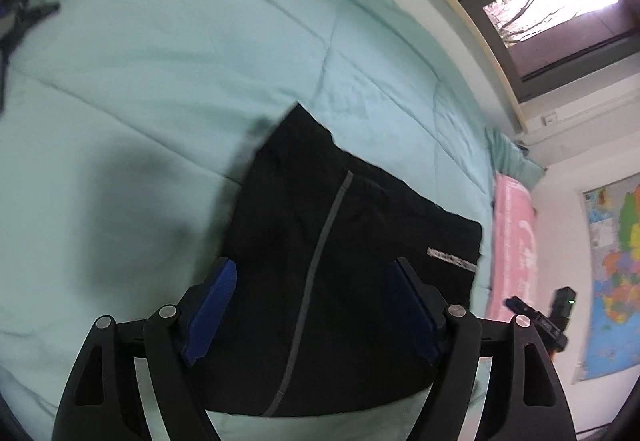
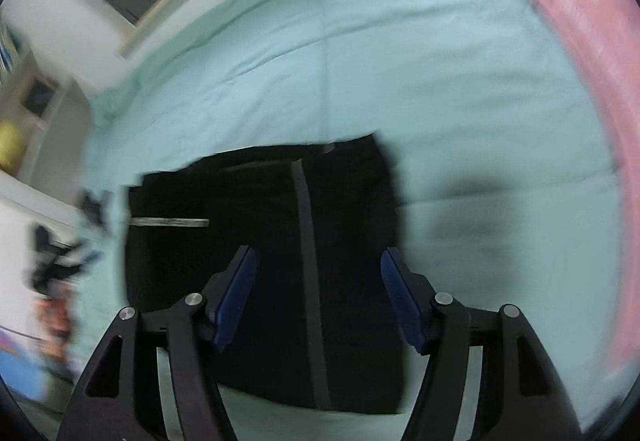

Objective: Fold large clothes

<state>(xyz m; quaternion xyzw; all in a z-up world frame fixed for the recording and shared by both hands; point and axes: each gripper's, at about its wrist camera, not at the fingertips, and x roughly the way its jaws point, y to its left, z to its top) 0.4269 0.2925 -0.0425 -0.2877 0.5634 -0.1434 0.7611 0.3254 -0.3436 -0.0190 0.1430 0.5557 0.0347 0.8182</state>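
Note:
A black garment [image 1: 340,265] with a grey stripe and a small grey label lies folded into a compact rectangle on the mint-green bed cover [image 1: 180,61]. It also shows in the right wrist view [image 2: 280,261]. My left gripper [image 1: 314,273] hovers over it, open and empty, blue pads [image 1: 212,313] wide apart. My right gripper [image 2: 318,261] also hovers over the garment, open and empty. The right wrist view is blurred by motion.
A pink pillow [image 1: 514,253] lies along the bed's right side, also in the right wrist view [image 2: 580,21]. A window [image 1: 560,1] and a wall map [image 1: 612,273] stand beyond the bed. The other gripper [image 1: 556,317] shows at the right edge. Green cover [image 2: 400,61] stretches beyond the garment.

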